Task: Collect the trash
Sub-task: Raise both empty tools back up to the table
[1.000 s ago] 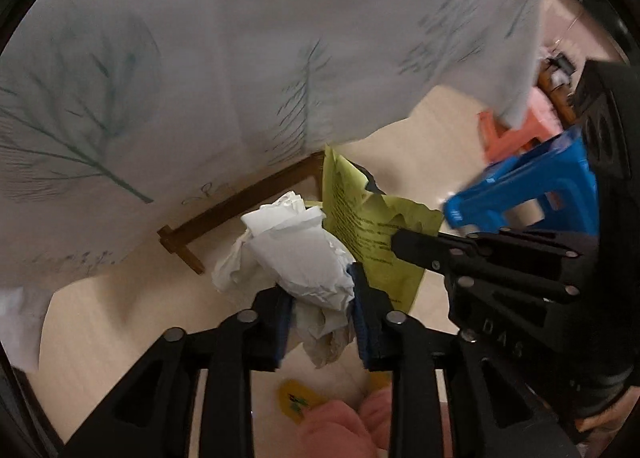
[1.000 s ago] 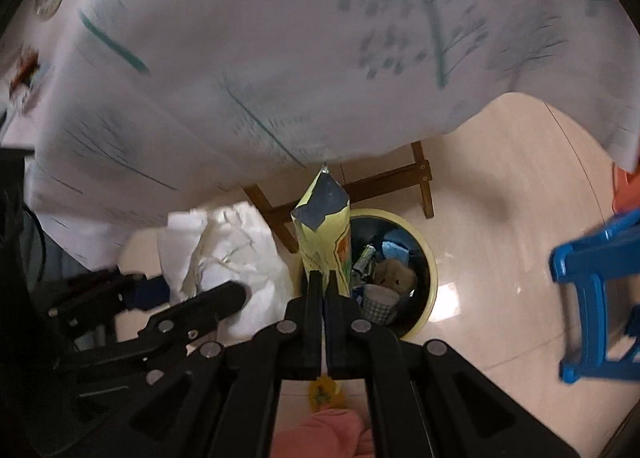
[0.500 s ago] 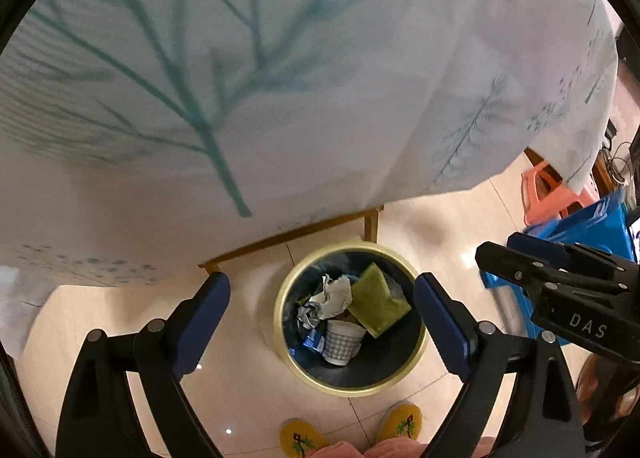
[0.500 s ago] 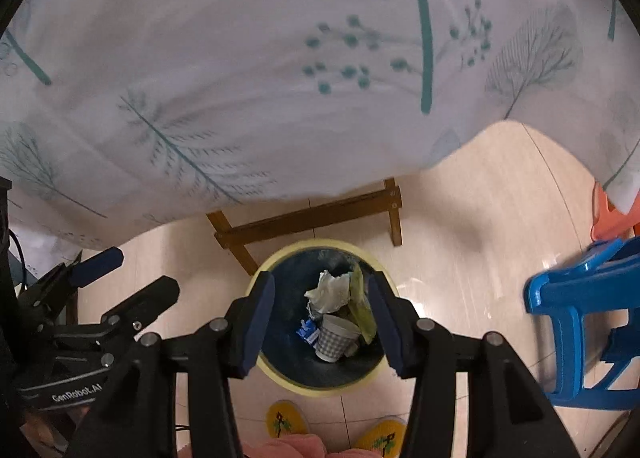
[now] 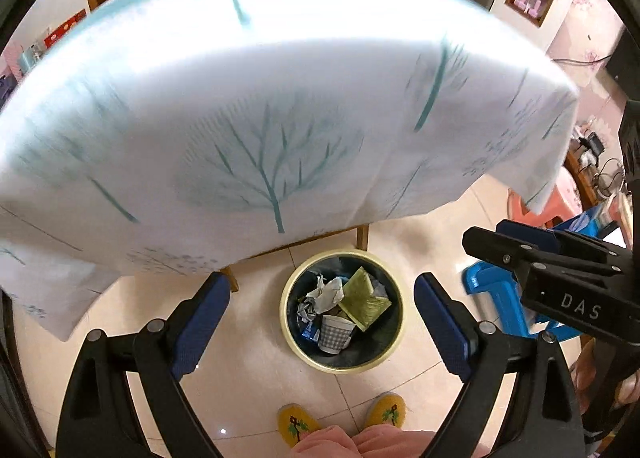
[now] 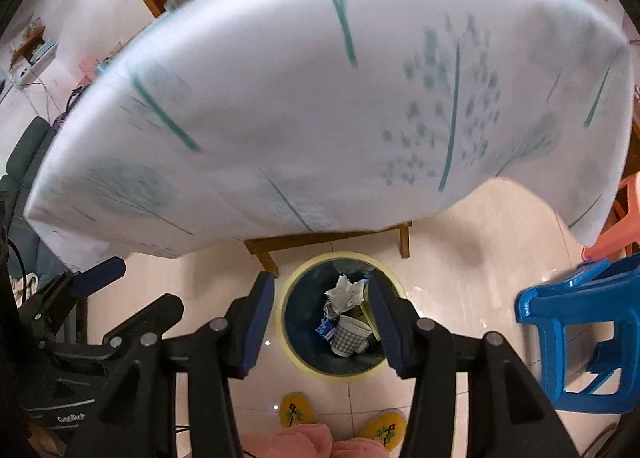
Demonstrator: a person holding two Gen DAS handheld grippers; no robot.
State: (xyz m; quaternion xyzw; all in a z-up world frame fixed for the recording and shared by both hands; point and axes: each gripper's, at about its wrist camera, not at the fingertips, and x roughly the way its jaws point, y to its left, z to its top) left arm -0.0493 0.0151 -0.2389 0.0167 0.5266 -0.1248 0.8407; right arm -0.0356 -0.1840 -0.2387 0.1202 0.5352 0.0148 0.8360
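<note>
Two grippers, both above one yellow-rimmed bin (image 5: 289, 322): left gripper (image 5: 322, 310) spread wide, right gripper (image 6: 322, 328) parted, nothing between either pair of jaws. Inside the bin: one crumpled tissue (image 5: 326, 292), one yellow-green paper (image 5: 364, 300), one checked paper cup (image 5: 335, 334). Below, two yellow slippers (image 5: 298, 426). Beyond, one tree-printed tablecloth (image 5: 260, 117), one blue plastic stool (image 6: 580, 330).

My left claw (image 5: 322, 322) pointed steeply down, jaws spread wide and empty; my right claw (image 6: 322, 328) stood beside it, likewise parted, holding nothing.
</note>
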